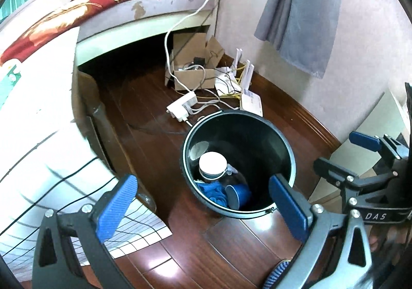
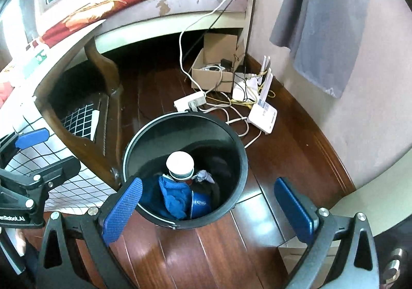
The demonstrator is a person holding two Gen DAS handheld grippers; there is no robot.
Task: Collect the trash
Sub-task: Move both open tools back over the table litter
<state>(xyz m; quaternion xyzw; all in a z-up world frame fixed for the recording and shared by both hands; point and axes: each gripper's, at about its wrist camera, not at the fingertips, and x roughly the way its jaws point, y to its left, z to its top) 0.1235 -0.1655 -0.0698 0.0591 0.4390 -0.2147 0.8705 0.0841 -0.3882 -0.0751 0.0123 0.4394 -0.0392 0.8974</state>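
Both tongs hang over the black trash bin on the dark wooden floor, side by side. The left tongs stand wide apart with nothing between the blue pads; the right tongs are just as wide and bare. Down in the bin lie a white-lidded cup, a crumpled blue cloth, a blue cup on its side and a scrap of clear wrapper. Behind the bin a white power strip, a router and tangled cables sit beside an open cardboard box. The worktop with its grid-patterned cloth stands left of the bin.
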